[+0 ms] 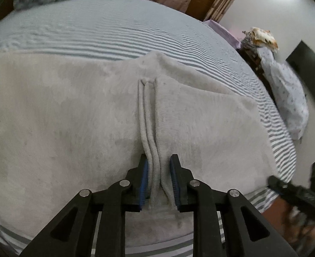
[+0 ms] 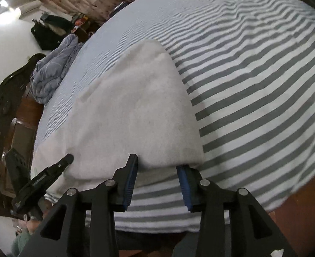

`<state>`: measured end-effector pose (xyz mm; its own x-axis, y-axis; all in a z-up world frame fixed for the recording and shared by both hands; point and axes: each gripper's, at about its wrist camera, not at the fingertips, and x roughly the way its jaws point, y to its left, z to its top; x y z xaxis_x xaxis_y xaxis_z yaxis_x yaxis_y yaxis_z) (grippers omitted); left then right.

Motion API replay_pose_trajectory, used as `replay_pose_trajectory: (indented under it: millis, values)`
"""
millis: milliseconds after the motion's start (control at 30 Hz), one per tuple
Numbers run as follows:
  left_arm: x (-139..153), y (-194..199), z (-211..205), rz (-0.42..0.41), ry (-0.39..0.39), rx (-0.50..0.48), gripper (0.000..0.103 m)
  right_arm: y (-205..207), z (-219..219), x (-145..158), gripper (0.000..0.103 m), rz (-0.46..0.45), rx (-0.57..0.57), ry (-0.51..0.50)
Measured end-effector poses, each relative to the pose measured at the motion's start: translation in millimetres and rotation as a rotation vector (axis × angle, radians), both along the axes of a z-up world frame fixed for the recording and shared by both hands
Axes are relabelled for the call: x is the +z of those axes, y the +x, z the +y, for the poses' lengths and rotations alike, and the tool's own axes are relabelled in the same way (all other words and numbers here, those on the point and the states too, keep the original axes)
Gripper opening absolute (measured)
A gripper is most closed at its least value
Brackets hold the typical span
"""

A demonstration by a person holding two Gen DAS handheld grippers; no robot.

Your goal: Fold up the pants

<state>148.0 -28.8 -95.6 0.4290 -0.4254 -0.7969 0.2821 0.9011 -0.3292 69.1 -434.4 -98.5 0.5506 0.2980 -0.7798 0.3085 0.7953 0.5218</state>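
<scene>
A: While you are leaning over the bed, your left gripper is pointing down at the pale grey fleece pants. Its jaws are standing slightly apart around a raised ridge of doubled fabric; the left blue pad is touching the ridge, the right one is sitting just clear.

B: And your right gripper?

A: It is parted wider, hovering at the folded pants' near edge, with the fabric reaching in between the tips and neither pad pressing on it.

B: Where are the pants lying?

A: They are lying folded on the grey-and-white striped sheet, close to the bed's near edge. A crumpled blue quilt is bunching at the bed's far left corner in the right wrist view.
</scene>
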Motion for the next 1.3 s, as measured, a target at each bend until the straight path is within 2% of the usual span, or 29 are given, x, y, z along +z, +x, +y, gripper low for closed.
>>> replay_pose_trajectory:
  millis: [133,233,400,500,533,633,700,833,967,1033,1100,1300]
  values:
    - [2,-8,-4,-0.064,0.082,-0.016,0.032,0,6,27,0.036,-0.032,0.053,-0.069]
    - [0,-10,-6,-0.088,0.104,-0.025,0.034,10,9,36,0.036,-0.012,0.088,-0.101]
    - [-3,-7,-3,-0.082,0.082,-0.018,0.035,7,17,47,0.036,0.002,0.158,-0.069]
    - [-2,-9,-9,-0.107,0.112,-0.027,0.036,-3,24,57,0.036,-0.051,0.222,-0.018]
    - [-2,-10,-10,-0.113,0.120,-0.027,0.037,-3,26,61,0.036,-0.071,0.222,-0.028]
    - [-3,-9,-9,-0.113,0.121,-0.027,0.037,13,29,70,0.036,-0.103,0.199,-0.180]
    - [-3,-7,-8,-0.104,0.113,-0.030,0.037,39,29,67,0.036,-0.097,0.183,-0.261]
    - [-4,-3,-7,-0.079,0.093,-0.025,0.038,96,28,55,0.033,-0.087,0.175,-0.342]
    - [-3,-3,-7,-0.081,0.099,-0.027,0.038,147,20,34,0.033,-0.046,0.145,-0.401]
    - [-4,-3,-7,-0.078,0.098,-0.027,0.038,160,12,19,0.031,-0.003,0.140,-0.384]
    - [-4,-2,-7,-0.074,0.100,-0.026,0.038,164,10,8,0.031,0.022,0.130,-0.364]
    - [-1,0,-10,-0.061,0.110,-0.022,0.038,132,21,15,0.031,0.041,0.191,-0.396]
